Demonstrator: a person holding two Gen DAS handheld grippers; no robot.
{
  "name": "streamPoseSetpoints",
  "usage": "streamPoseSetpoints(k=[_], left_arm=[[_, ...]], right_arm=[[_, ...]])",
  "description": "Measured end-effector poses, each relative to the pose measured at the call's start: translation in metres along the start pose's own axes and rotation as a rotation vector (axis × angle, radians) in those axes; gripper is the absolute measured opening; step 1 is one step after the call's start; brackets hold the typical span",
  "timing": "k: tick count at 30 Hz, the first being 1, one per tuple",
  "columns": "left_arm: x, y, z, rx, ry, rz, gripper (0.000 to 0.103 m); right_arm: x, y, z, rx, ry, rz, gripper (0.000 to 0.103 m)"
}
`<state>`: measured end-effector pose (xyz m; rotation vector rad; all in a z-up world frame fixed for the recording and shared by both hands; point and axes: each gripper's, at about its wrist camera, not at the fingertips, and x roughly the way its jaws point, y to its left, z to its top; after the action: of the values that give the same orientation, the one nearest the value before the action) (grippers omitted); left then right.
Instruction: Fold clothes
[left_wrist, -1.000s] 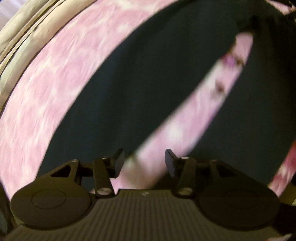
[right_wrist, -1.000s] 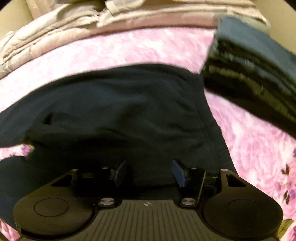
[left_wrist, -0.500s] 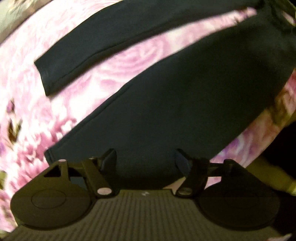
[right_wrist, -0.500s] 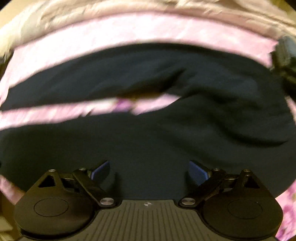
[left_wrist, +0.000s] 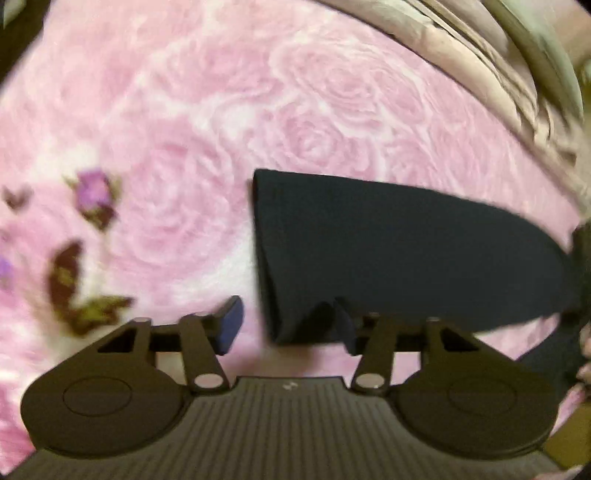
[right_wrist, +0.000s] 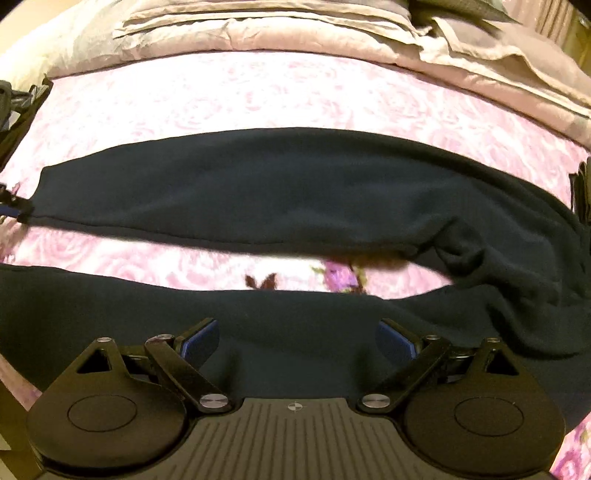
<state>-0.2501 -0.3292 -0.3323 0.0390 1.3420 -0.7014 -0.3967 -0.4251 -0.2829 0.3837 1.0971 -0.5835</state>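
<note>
We are holding our left gripper (left_wrist: 286, 325) with its jaws apart at the cuff of one leg of the dark navy trousers (left_wrist: 399, 251), which is lying in the centre right of the left wrist frame on the pink rose-patterned bedspread (left_wrist: 192, 133); the cuff's corner is sitting between the fingers, ungripped. We are holding our right gripper (right_wrist: 297, 343) wide open over the nearer trouser leg (right_wrist: 280, 325), the farther leg (right_wrist: 258, 192) stretching across mid-frame with a strip of bedspread between them. Folded beige bedding (right_wrist: 295, 26) is lying along the top.
</note>
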Motion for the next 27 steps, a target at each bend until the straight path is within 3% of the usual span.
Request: streamPoseSetpoints(k=[1,2,3,6,9,14,20,27], left_arm=[[0.002,0.000,0.000,-0.004,0.000,-0.007,0.035],[0.004,0.000,0.000,-0.008,-0.001,-0.015,0.014],[0.006,-0.002,0.000,-0.007,0.000,-0.012,0.001],[-0.007,0.001,0.005,0.032,-0.093,0.034,0.002],[-0.026,0.031,0.008,-0.041,-0.144,0.049,0.003],[-0.027,0.034,0.002,-0.039,-0.115,0.096,0.004],[-0.046,0.020,-0.013,-0.006,-0.123,0.201,0.015],[-0.085,-0.012,-0.063,0.138,-0.037,0.266,0.024]], right_arm=[[0.000,0.001,0.000,-0.002,0.001,-0.008,0.094],[0.001,0.003,0.001,-0.003,0.001,-0.015,0.094],[0.002,0.003,0.001,0.002,0.002,-0.023,0.094],[0.003,0.007,0.003,0.026,0.007,-0.035,0.094],[0.000,0.009,0.004,0.020,0.000,-0.028,0.094],[0.007,0.004,0.002,0.041,0.030,-0.007,0.094],[0.000,-0.013,-0.008,0.082,0.076,-0.013,0.094],[-0.024,-0.038,-0.020,0.182,0.130,-0.027,0.094]])
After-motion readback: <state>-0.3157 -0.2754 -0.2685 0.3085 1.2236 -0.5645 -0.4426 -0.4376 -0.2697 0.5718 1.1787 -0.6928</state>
